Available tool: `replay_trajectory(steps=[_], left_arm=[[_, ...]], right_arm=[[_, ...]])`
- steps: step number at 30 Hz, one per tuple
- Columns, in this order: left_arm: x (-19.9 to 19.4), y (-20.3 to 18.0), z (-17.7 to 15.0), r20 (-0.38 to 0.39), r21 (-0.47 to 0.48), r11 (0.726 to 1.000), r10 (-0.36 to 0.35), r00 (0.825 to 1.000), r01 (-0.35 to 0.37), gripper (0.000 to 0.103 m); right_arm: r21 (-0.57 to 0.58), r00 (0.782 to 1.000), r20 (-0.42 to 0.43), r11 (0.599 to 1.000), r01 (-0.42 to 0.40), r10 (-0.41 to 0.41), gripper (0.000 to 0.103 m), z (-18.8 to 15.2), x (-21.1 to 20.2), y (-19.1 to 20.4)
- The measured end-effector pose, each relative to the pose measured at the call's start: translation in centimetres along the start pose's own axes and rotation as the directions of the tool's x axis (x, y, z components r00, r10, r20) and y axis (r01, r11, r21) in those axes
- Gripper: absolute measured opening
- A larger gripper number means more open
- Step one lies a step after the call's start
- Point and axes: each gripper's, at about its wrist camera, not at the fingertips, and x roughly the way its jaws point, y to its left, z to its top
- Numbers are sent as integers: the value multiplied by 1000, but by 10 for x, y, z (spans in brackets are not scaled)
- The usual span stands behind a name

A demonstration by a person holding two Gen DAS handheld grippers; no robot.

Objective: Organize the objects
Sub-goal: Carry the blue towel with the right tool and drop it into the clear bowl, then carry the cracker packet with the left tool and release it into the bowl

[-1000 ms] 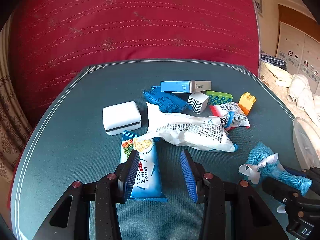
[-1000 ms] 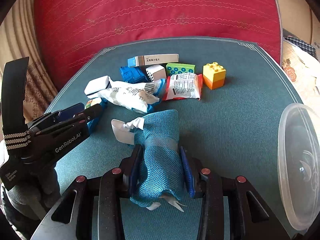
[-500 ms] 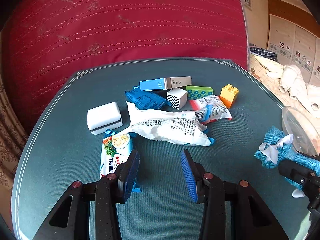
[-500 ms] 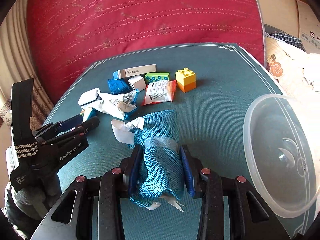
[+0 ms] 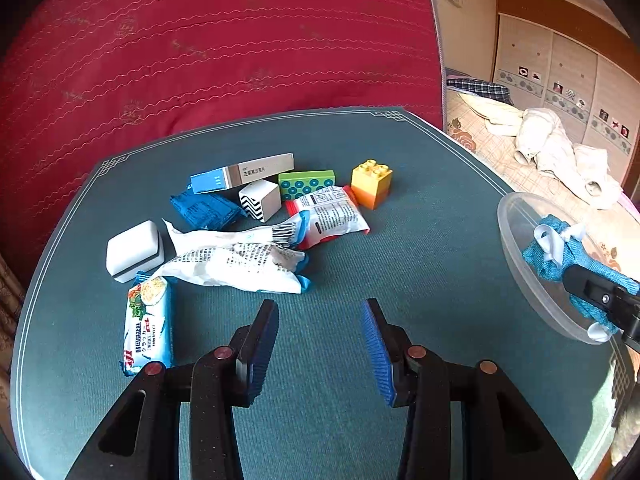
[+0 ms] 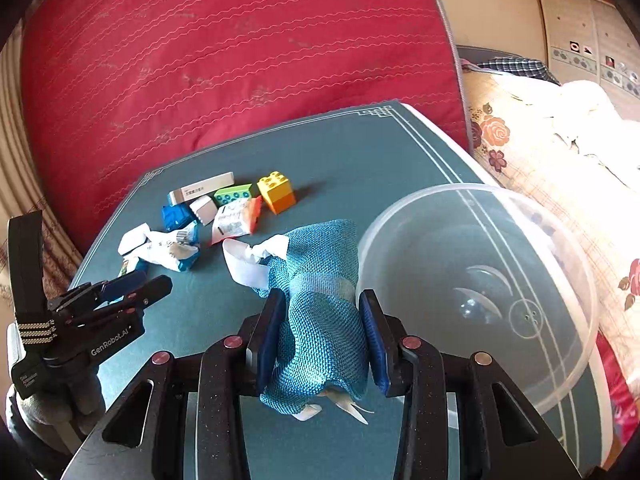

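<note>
My right gripper (image 6: pixel 322 296) is shut on a blue mesh pouch (image 6: pixel 324 256) with a white ribbon, held just left of a clear plastic bowl (image 6: pixel 520 280). In the left wrist view the pouch (image 5: pixel 548 256) hangs over the bowl's (image 5: pixel 516 220) rim at the far right. My left gripper (image 5: pixel 320 306) stands open above bare green tabletop (image 5: pixel 420 260), nothing between its blue pads. Ahead of it lie a crumpled white wrapper (image 5: pixel 240 258), a cracker packet (image 5: pixel 149 320), a white box with a black band (image 5: pixel 134 250), a red-white packet (image 5: pixel 332 216) and a yellow-orange brick (image 5: pixel 371 182).
Behind the wrapper sit a blue packet (image 5: pixel 206 210), a zigzag cube (image 5: pixel 260 200), a green dotted block (image 5: pixel 307 184) and a long blue-beige box (image 5: pixel 240 172). A red quilted cushion (image 5: pixel 220 48) rises behind the table. A bed with laundry lies off the right edge.
Both grippers have moved to the right. The pouch has travelled from mid-table to the bowl's rim. The left gripper has left the cracker packet behind at its left.
</note>
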Motion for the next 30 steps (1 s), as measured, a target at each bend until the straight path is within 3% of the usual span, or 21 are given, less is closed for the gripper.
replay_trajectory(steps=[5, 10, 13, 16, 21, 24, 30], left_arm=[[2, -25, 7, -19, 20, 996, -83, 996, 84, 46], [7, -46, 17, -38, 10, 981, -193, 980, 194, 46], [9, -59, 20, -41, 22, 976, -214, 976, 215, 46], [10, -66, 21, -45, 31, 977, -210, 977, 211, 46], [8, -51, 15, -29, 23, 990, -142, 989, 142, 46], [8, -27, 10, -32, -26, 996, -86, 996, 85, 53], [10, 37, -5, -42, -132, 987, 82, 996, -87, 56]], right_arm=[[68, 998, 30, 996, 57, -59, 40, 2, -9, -38], [113, 991, 49, 986, 120, -127, 40, 6, -17, -73], [107, 980, 69, 978, 179, -187, 40, 7, -21, -88], [120, 979, 72, 976, 180, -189, 40, 6, -23, -98], [130, 972, 100, 971, 200, -213, 43, 3, -23, -104], [131, 970, 112, 971, 201, -216, 48, 1, -21, -103], [102, 967, 135, 974, 204, -216, 48, -1, -21, -91]])
